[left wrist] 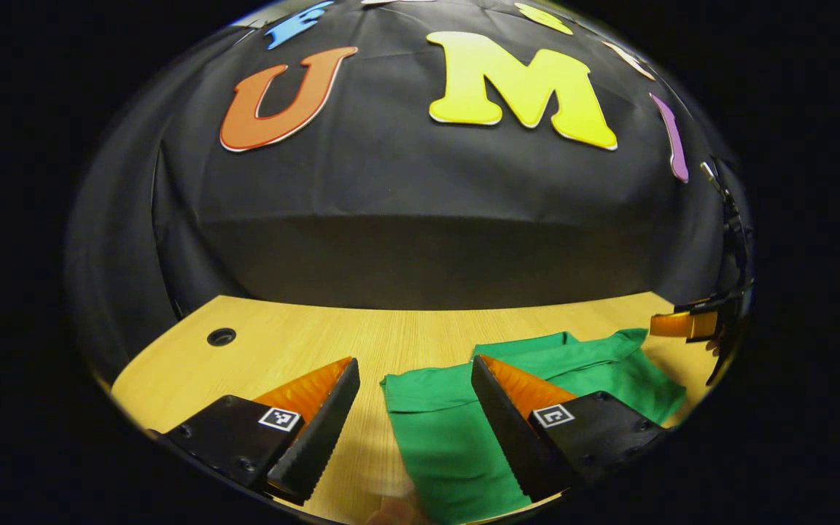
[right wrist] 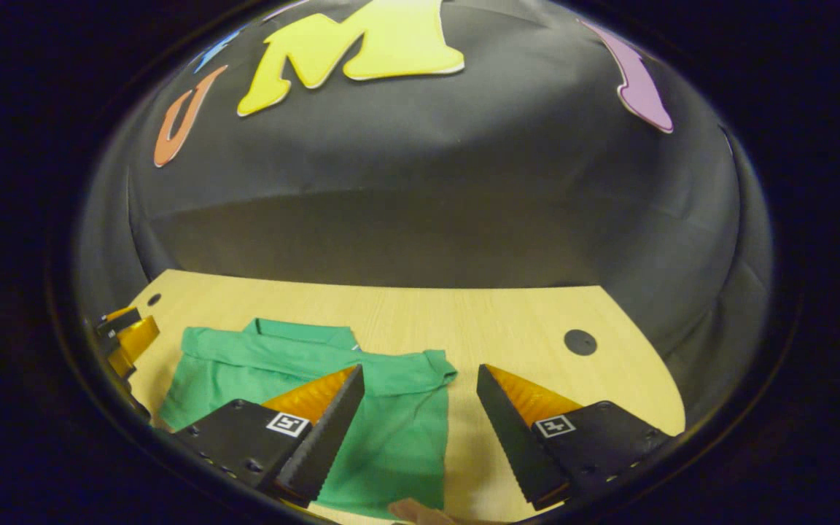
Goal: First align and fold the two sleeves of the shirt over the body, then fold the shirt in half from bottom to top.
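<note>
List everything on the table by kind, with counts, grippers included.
Green shirt: 1
Wooden table: 1
Cable holes in the table: 2, one on the left, one on the right
Grippers: 2, the left gripper and the right gripper, both with jaws apart
Total: 6

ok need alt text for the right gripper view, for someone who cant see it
A green shirt lies on a light wooden table, sleeves already folded across its body. The right gripper hovers open over the shirt's right edge, and the left gripper shows at the far left.
</note>
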`<state>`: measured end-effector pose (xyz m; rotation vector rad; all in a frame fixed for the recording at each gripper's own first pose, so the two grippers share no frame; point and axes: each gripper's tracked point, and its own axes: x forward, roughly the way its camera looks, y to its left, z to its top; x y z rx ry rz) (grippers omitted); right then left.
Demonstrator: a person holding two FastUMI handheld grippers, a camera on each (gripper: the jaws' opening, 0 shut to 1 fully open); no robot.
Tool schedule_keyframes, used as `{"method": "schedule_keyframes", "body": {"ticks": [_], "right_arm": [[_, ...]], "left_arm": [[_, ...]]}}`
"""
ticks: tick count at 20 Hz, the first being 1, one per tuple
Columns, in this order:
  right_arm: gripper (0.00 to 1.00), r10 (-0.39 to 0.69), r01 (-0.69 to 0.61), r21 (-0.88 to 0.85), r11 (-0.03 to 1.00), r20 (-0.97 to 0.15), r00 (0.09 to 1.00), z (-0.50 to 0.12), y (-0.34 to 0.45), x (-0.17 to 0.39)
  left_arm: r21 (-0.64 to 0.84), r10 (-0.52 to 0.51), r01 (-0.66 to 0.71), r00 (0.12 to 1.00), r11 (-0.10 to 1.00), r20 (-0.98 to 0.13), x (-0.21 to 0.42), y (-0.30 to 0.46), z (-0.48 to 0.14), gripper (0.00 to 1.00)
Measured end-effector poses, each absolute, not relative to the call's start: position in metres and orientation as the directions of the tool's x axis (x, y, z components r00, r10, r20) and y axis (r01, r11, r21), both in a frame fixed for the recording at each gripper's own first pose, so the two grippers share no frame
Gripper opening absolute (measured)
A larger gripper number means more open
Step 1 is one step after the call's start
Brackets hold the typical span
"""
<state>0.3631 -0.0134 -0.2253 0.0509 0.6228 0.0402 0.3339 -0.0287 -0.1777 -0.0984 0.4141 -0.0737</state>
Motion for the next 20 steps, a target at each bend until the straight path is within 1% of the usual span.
{"method": "schedule_keyframes", "body": {"ticks": [3, 5, 8, 12, 16, 20], "right_arm": [[0.96, 0.021, -0.016, 0.014, 1.0, -0.536, 0.844, -0.2, -0.02, 0.329], [0.96, 0.04, -0.031, 0.026, 0.999, -0.51, 0.859, -0.179, -0.018, 0.302], [0.96, 0.047, -0.031, 0.041, 0.999, -0.473, 0.88, -0.15, -0.023, 0.258], [0.96, 0.041, -0.021, 0.053, 0.998, -0.396, 0.917, -0.109, -0.033, 0.199], [0.95, 0.006, 0.008, 0.041, 0.999, -0.319, 0.948, -0.074, -0.052, 0.137], [0.95, -0.02, 0.037, 0.071, 0.997, -0.222, 0.975, -0.041, -0.067, 0.069]], "left_arm": [[-0.11, -0.084, 0.044, 0.918, 0.993, -0.388, 0.303, -0.021, -0.16, 1.0], [-0.097, -0.073, 0.04, 0.927, 0.994, -0.367, 0.28, -0.013, -0.148, 1.0], [-0.119, -0.081, 0.041, 0.934, 0.992, -0.348, 0.241, -0.011, -0.124, 0.99], [-0.082, -0.069, 0.046, 0.949, 0.996, -0.309, 0.189, -0.011, -0.087, 0.99], [-0.07, -0.081, 0.064, 0.955, 0.996, -0.285, 0.131, -0.021, -0.055, 0.99], [-0.075, -0.055, 0.04, 0.978, 0.996, -0.203, 0.069, -0.024, -0.011, 0.99]]}}
